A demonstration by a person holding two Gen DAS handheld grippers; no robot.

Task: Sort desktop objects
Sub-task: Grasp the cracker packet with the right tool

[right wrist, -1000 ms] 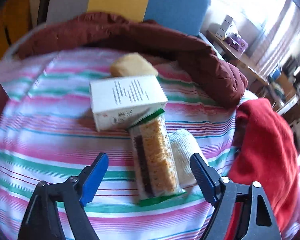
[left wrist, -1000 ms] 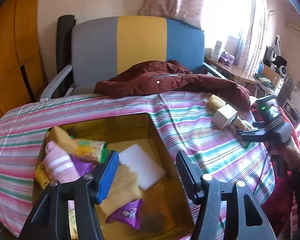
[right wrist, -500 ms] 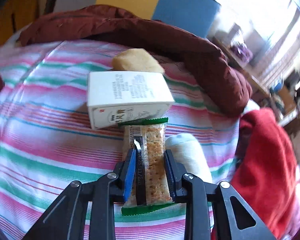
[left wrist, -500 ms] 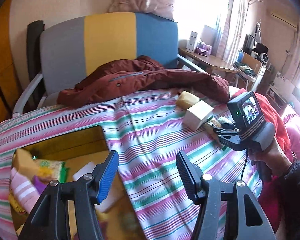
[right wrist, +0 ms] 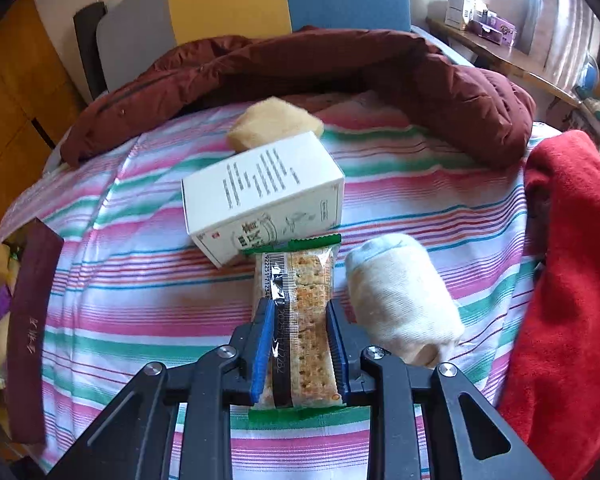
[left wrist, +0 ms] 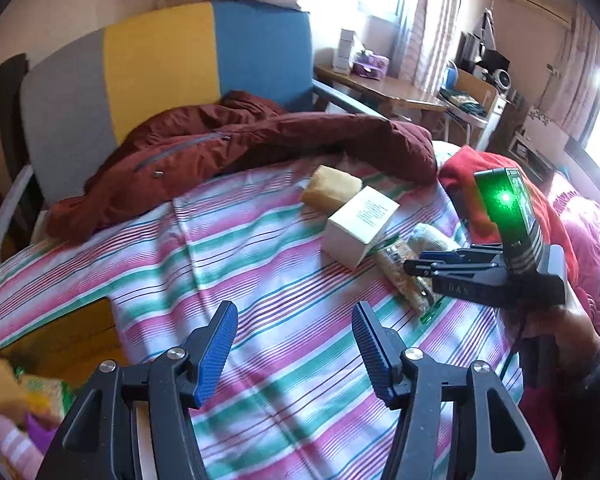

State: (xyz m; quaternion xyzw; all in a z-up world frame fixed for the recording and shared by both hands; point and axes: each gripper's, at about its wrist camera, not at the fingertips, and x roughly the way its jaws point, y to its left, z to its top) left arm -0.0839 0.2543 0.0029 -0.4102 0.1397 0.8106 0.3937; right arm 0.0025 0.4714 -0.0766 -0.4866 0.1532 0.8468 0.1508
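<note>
Clamped across the cracker packet [right wrist: 300,320] at six o'clock of the white carton [right wrist: 260,196], right gripper [right wrist: 300,344] ready to lift; left gripper [left wrist: 296,344] agape, empty over striped cloth [left wrist: 260,264].

Two matte black plastic two-finger grippers, left gripper [left wrist: 294,340] and right gripper [right wrist: 298,342]. Ribbed blue rubber pads [left wrist: 216,354] on the fingers, shiny silver screws at the pivots. Faint embossed letters along the right one's side, black camera block on top with a glowing green light, thin dark cable underneath. Dark sleeve [left wrist: 595,392] at the wrist.
</note>
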